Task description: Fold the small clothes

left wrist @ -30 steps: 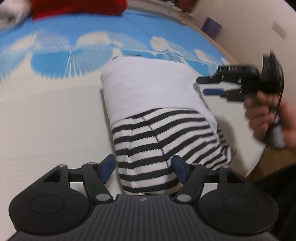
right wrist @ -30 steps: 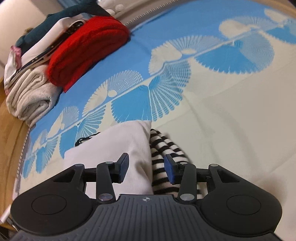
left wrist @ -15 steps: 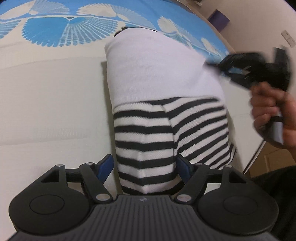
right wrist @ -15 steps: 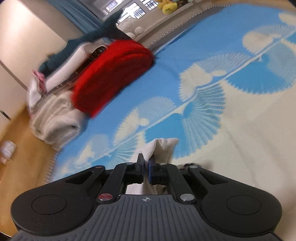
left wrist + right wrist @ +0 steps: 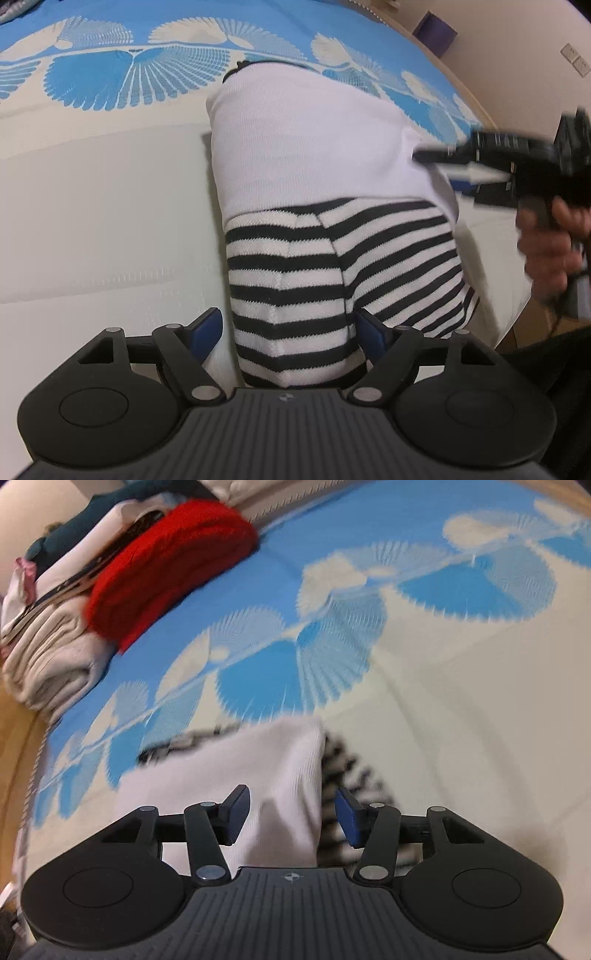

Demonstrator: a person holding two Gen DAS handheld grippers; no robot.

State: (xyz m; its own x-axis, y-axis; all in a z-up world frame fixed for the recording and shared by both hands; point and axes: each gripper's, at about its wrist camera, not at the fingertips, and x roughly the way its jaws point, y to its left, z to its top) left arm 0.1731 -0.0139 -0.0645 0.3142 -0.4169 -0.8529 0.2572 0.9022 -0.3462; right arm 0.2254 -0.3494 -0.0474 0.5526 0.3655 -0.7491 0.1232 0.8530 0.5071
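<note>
A: Where's the garment?

B: The garment [image 5: 325,206] lies folded on the bed [image 5: 103,206], on the cream part just below the blue fan-pattern band. Its white half points away from the left camera and its black-and-white striped half lies nearest the left gripper [image 5: 291,334].

A: And that gripper?

B: Spread wide, and its jaws have just been opening further. The striped end sits between the two blue pads; the left one stands clear of the cloth, the right one is at its edge, and I can't tell whether it touches.

A: The right one?

B: The right gripper [image 5: 291,818] is also spread; its jaws have just been opening. In its own view the white fold lies between them, neither pad pressing it, with the striped edge beside the right pad. From the left camera it shows blurred at the garment's right edge, held in a hand [image 5: 550,254].

A: Anything else on the bed?

B: A stack of folded clothes [image 5: 110,587] at the far corner, a red one on top.
</note>
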